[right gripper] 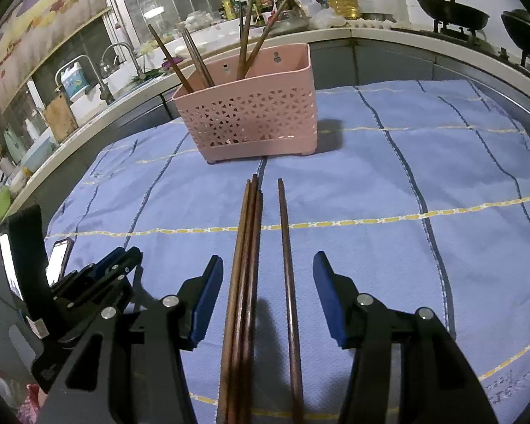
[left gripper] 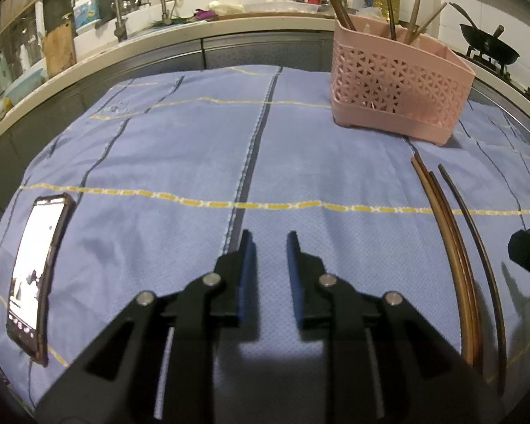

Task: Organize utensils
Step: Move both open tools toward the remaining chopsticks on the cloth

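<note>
A pink perforated utensil basket (right gripper: 258,120) stands on the blue cloth and holds several wooden chopsticks upright; it also shows at the far right in the left wrist view (left gripper: 395,95). Three brown chopsticks (right gripper: 245,265) lie bundled on the cloth, with a single chopstick (right gripper: 288,265) just right of them. My right gripper (right gripper: 268,282) is open and hovers above them, with all of them between its fingers. My left gripper (left gripper: 269,247) is open and empty over bare cloth, left of the chopsticks (left gripper: 452,247). It also shows in the right wrist view (right gripper: 113,265).
A phone (left gripper: 35,275) with a lit screen lies on the cloth at the left. The blue checked cloth (right gripper: 406,183) covers the table. Behind runs a kitchen counter with a sink, taps, bottles and woks (right gripper: 452,10).
</note>
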Demonstrator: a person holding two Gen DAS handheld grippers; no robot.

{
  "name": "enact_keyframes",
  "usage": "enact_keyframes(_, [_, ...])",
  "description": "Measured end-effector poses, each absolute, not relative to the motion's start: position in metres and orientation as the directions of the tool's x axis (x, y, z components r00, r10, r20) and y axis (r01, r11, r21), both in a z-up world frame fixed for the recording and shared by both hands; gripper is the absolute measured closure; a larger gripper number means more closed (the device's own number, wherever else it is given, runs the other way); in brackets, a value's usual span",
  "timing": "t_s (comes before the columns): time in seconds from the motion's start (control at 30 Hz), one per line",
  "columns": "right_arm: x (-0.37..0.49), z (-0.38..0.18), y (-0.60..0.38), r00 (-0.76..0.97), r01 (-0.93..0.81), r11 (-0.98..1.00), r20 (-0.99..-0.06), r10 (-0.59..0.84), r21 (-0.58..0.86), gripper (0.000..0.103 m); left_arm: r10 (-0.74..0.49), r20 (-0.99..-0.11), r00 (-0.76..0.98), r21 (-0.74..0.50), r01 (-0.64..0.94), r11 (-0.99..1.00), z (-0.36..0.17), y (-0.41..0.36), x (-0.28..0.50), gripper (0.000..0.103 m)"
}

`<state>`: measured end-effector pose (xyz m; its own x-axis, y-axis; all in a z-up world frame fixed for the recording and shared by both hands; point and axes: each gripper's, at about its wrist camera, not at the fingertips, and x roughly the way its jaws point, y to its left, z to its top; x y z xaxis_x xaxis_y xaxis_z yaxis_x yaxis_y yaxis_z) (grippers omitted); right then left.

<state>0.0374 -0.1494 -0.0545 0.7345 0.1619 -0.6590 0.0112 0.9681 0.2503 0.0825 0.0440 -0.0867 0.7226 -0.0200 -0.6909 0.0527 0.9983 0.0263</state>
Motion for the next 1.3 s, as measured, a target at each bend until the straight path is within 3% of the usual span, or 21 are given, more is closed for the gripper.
enact_keyframes(0.27, [0.0401, -0.0575, -0.1523, 0.725, 0.042, 0.976, -0.678, 0.116, 0.212, 0.049, -0.021, -0.691, 0.722, 0.024, 0.052, 0.998, -0.0869, 0.0440, 0.0825, 0.084])
enact_keyframes(0.6, [0.0397, -0.0596, -0.1547, 0.725, 0.069, 0.981, -0.685, 0.077, 0.183, 0.036, -0.016, -0.692, 0.722, 0.022, 0.043, 0.999, -0.0870, 0.0435, 0.0816, 0.081])
enact_keyframes(1.3, [0.0348, -0.0548, -0.1566, 0.753, 0.101, 0.987, -0.658, 0.005, 0.122, 0.031, -0.002, -0.691, 0.723, 0.034, 0.035, 0.999, -0.0870, 0.0417, 0.0817, 0.076])
